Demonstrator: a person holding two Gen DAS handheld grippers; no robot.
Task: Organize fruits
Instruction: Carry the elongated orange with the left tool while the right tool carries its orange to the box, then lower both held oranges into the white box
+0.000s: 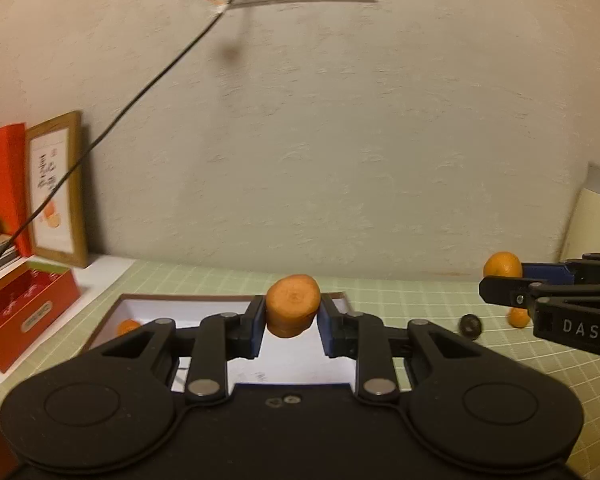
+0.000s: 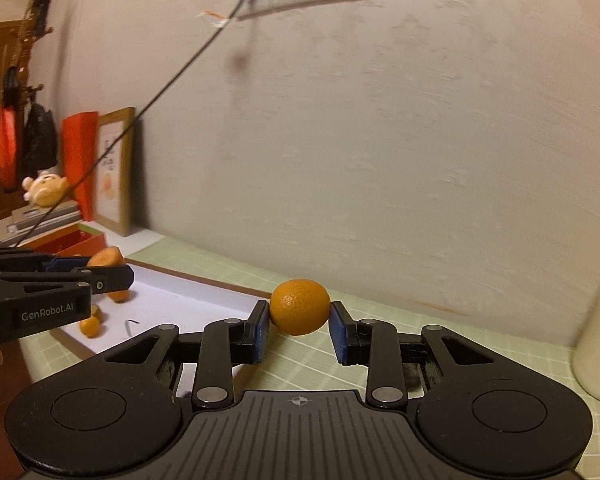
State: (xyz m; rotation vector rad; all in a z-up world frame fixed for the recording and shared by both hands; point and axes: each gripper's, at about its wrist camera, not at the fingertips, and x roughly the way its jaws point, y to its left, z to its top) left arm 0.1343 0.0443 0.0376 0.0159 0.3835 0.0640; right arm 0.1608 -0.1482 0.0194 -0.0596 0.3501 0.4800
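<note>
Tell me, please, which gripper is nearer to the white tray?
Left. The left gripper, clamping a carrot chunk, hangs over the white tray; the right gripper, clamping an orange, is beside it over the green mat.

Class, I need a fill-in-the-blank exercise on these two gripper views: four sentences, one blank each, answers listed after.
1. The left gripper is shut on a cut piece of ____.
2. The right gripper is shut on a whole round ____.
3. The shallow tray has a ____ floor.
4. A black cable runs up to a wall ____.

Answers: carrot; orange; white; socket
</note>
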